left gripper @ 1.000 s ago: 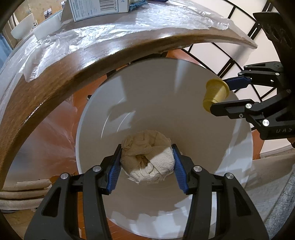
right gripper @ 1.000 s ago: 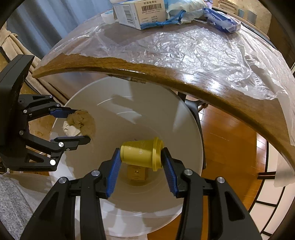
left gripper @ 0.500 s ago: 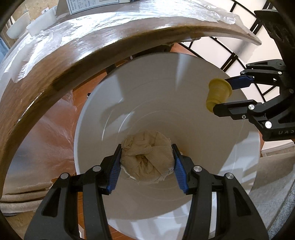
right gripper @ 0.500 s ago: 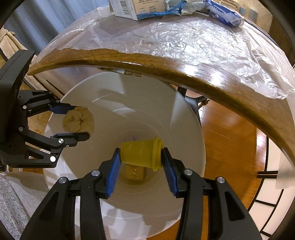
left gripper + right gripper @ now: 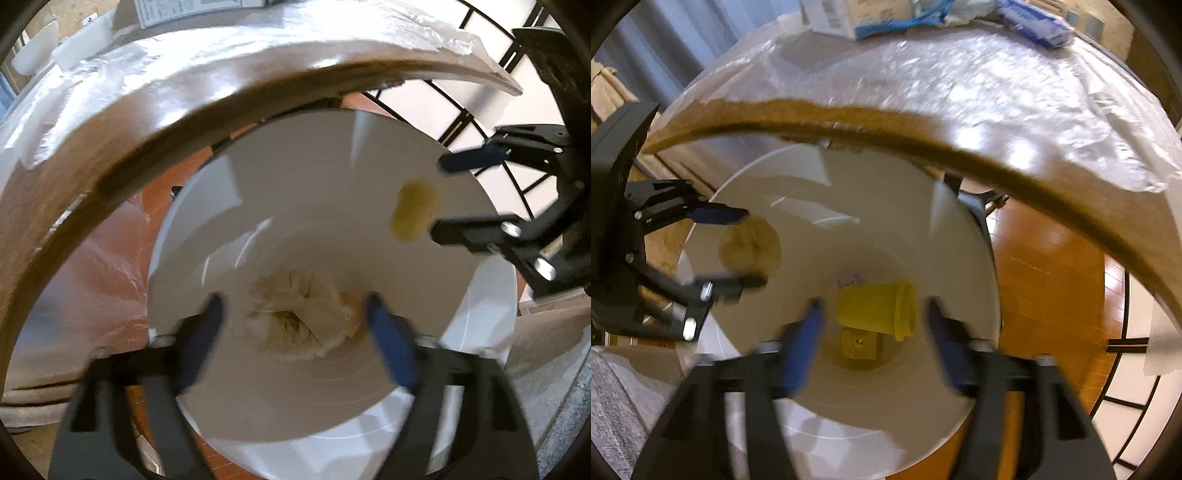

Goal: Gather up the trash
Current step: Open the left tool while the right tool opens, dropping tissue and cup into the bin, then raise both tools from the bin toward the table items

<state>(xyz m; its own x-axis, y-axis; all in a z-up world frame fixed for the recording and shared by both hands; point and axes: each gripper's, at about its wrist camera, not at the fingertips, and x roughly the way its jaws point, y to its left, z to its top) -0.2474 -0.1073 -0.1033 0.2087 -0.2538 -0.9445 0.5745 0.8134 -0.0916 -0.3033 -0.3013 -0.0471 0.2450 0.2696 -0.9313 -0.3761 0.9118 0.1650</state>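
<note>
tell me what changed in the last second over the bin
Both tools are opening: the left tool has let go of the crumpled paper wad, the right tool of the yellow cup, both dropping into the white bin. Both tools are still above it.

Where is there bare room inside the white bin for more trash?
Free: the round white plastic bin's far wall and its inner slope below the wooden table edge. Crowded: the bottom, with the small brown box, yellow plastic cup and crumpled paper wad.
</note>
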